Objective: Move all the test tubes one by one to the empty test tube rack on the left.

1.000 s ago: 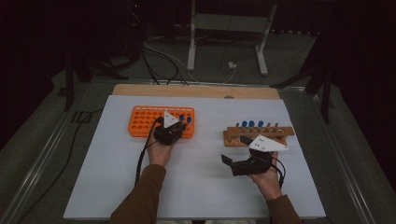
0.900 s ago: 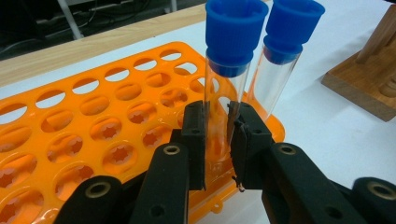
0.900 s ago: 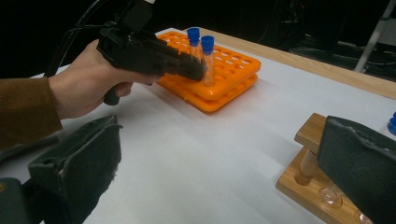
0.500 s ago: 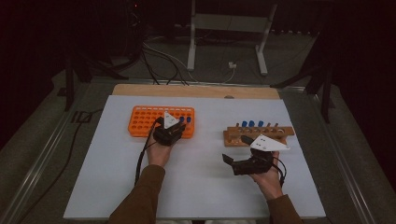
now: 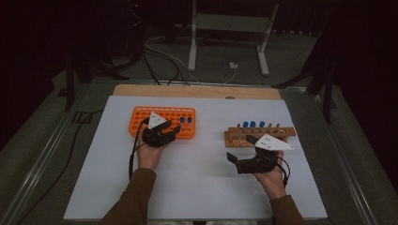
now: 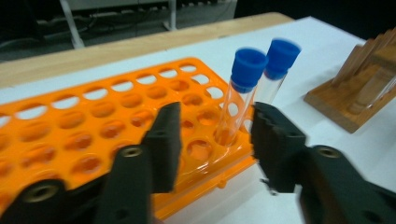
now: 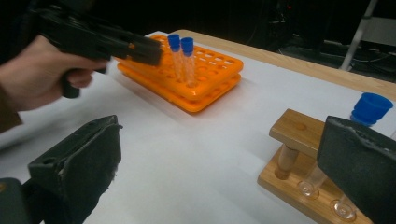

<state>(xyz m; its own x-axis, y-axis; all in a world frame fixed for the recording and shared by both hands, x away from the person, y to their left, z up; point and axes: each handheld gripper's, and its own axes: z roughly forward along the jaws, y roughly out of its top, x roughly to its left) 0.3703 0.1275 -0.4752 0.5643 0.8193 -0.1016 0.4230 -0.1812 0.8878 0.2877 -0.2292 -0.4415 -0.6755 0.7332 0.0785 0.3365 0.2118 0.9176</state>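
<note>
A white table (image 5: 197, 183) bears an orange rack (image 5: 162, 123) and a wooden rack (image 5: 259, 136).

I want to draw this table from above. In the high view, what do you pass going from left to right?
Orange plastic tube rack → black left gripper → two blue-capped test tubes standing in that rack → black right gripper → wooden tube rack holding more blue-capped tubes.

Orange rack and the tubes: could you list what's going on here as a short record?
Surface: white table sheet
Orange plastic tube rack: holds two clear blue-capped test tubes, upright, side by side
Left gripper: jaws have just been opening; nearer tube stands between them, pads off it
Wooden tube rack: three blue-capped tubes
Right gripper: open, beside the wooden rack
</note>
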